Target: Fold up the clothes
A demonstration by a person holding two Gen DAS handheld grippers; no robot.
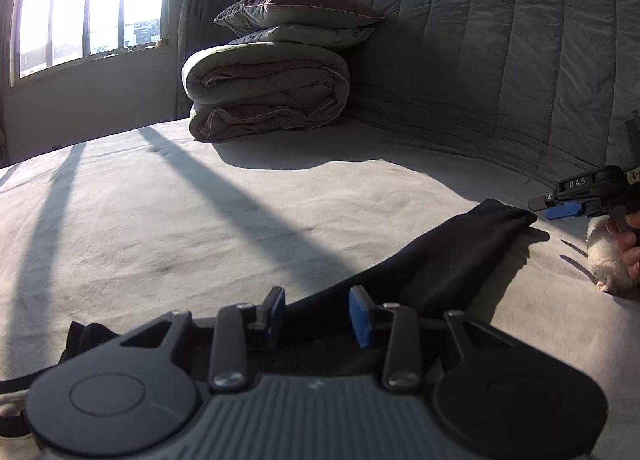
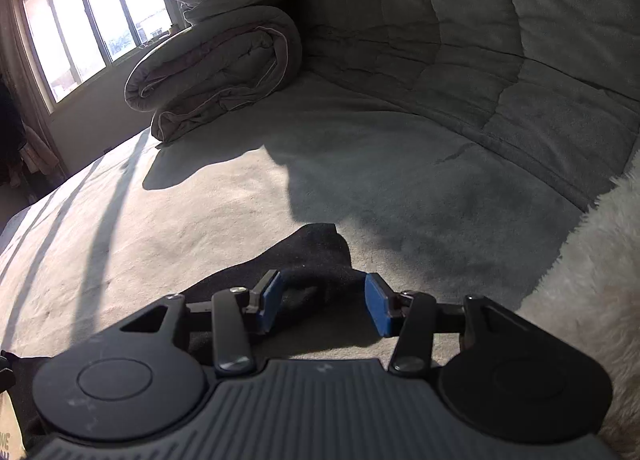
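1. Left wrist view: the left tool (image 1: 318, 314) hangs over a black garment (image 1: 452, 256) spread on the bed (image 1: 200, 220). Its blue pads stand apart with the dark cloth showing between them, and neither pad presses on it, so the tool is released.
2. The garment's sleeve runs up and right to a cuff just beside the right tool (image 1: 554, 209), which a hand (image 1: 630, 248) with a fluffy white cuff holds at the frame's right edge.
3. A folded duvet (image 1: 264, 96) topped by pillows (image 1: 296, 14) sits against the quilted headboard (image 1: 500, 52), near the window (image 1: 88, 0).
4. Right wrist view: the right tool (image 2: 326, 306) is also released, pads parted around the sleeve end of the black garment (image 2: 316, 260) without pinching it.
5. A white fleecy fabric (image 2: 592, 272) lies on the bed at the right.
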